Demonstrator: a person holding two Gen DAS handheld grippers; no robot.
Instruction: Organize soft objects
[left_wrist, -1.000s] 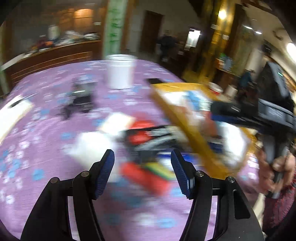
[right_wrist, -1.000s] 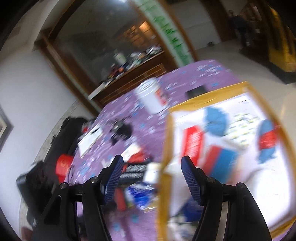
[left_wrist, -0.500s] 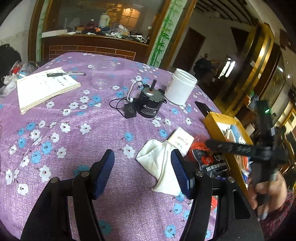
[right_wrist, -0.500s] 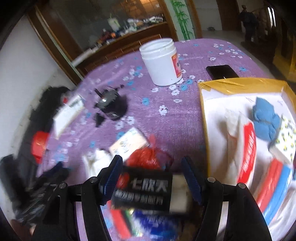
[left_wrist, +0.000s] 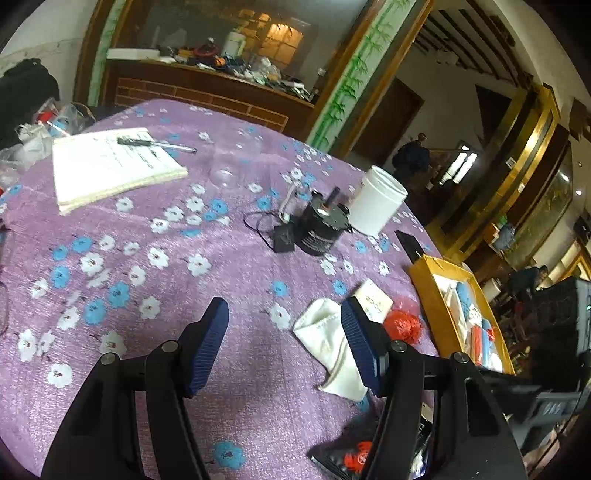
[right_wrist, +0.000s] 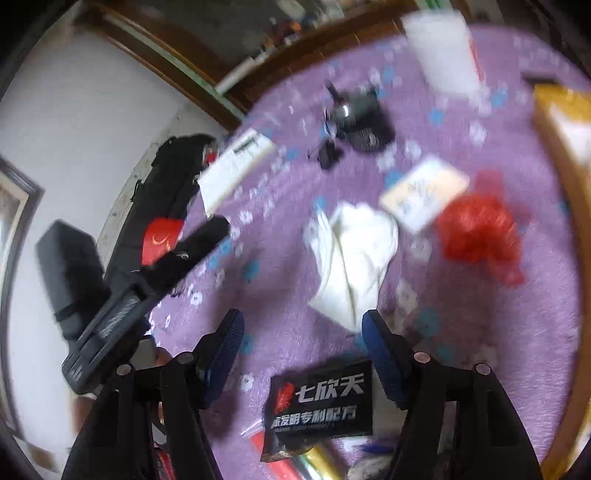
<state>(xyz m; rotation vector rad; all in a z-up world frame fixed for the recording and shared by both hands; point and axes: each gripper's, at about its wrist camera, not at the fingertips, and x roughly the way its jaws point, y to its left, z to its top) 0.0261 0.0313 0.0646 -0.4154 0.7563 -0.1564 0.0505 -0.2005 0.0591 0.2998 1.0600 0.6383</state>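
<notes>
moved: since a second ago I've swung both grippers off the yellow box and back over the purple cloth, so the loose pile sits right in front of me now

left gripper (left_wrist: 284, 350): wide open, holding nothing, touching nothing. The white cloth (left_wrist: 330, 345) lies just past its right finger

right gripper (right_wrist: 303, 354): also wide open and empty, hovering above the table. The black packet (right_wrist: 321, 402) sits near, between its fingers but lower down, and I can't tell if it's touching

where the stuff is: white cloth in the middle, red mesh (right_wrist: 476, 229) to its right, a small card (right_wrist: 424, 190) just beyond. Box (left_wrist: 428, 291) on the right already has soft things in it

what could go wrong: right view is blurry, I'm probably moving fast, so I could overshoot and pinch the tablecloth instead of the cloth

also: both grippers are close together, so they might bump

also: the cloth is floppy, so a corner grab could let it drag the card along
</notes>
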